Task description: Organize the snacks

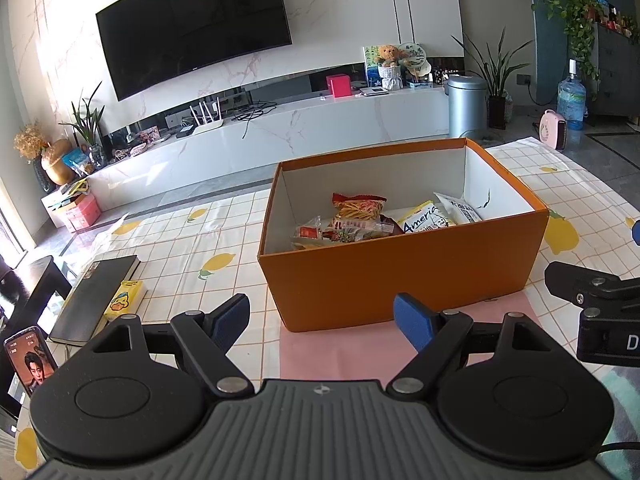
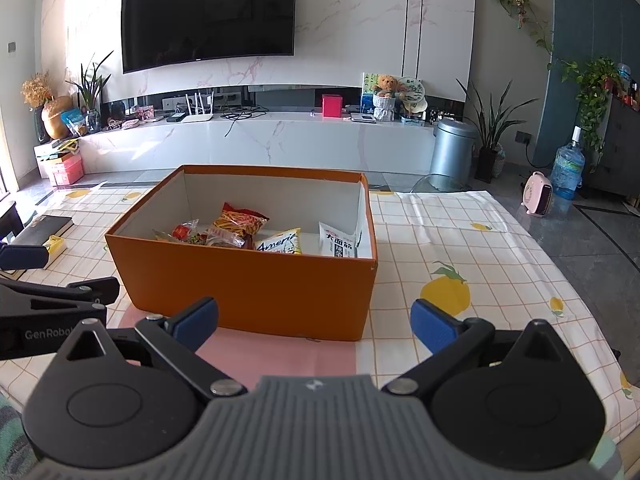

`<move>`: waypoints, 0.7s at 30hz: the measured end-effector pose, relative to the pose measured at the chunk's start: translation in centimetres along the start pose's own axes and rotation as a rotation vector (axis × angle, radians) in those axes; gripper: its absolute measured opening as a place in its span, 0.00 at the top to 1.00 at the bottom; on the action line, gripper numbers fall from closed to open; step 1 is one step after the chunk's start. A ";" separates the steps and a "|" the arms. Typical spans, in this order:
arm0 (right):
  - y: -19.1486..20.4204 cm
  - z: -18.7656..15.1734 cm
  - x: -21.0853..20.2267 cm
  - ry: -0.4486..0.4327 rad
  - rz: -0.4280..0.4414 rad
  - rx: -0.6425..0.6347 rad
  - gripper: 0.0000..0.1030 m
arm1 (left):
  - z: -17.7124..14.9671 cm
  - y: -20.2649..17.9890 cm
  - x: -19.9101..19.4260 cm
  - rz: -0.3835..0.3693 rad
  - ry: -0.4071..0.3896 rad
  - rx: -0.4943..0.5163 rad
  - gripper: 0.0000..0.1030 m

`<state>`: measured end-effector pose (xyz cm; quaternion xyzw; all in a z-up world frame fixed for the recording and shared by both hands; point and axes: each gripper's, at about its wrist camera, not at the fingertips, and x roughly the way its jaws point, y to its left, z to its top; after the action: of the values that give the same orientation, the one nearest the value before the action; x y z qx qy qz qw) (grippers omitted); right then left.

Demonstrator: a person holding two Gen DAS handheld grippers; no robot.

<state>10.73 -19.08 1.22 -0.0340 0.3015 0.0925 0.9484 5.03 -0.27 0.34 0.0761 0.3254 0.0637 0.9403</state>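
Both the left gripper (image 1: 322,320) and the right gripper (image 2: 314,320) hang wide open and empty just before the orange box (image 1: 404,276) on the tabletop (image 2: 460,236), snack packets (image 2: 240,222) inside. Only the left view shows a phone (image 1: 30,360).

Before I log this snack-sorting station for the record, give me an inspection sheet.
Surface: lemon-print tablecloth, pink mat under box front.
Job's things: orange box open, snack packets inside.
Clutter: black book, yellow carton, phone at left.
Grippers: left gripper and right gripper open, empty, before box.
Cables: black wires on TV console.
Surroundings: television, bin, plants.
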 end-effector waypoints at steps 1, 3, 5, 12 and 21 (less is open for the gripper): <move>0.0 0.0 0.0 0.000 0.000 0.000 0.04 | 0.0 0.0 0.0 0.000 0.000 -0.001 0.07; 0.0 0.0 0.0 0.000 -0.001 0.000 0.04 | 0.0 0.0 0.0 0.000 0.000 -0.002 0.07; 0.0 0.0 0.0 0.002 0.000 -0.001 0.04 | 0.0 0.0 0.0 0.001 0.000 -0.002 0.07; 0.0 -0.1 0.1 0.002 -0.001 -0.002 0.04 | 0.3 0.0 -0.2 0.000 0.001 -0.018 0.07; 0.0 -0.1 0.1 0.003 -0.002 -0.002 0.04 | 0.3 0.0 -0.2 0.003 -0.001 -0.020 0.07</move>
<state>10.72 -19.07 1.10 -0.0357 0.3027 0.0917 0.9480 5.06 -0.34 0.73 0.0675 0.3243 0.0684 0.9411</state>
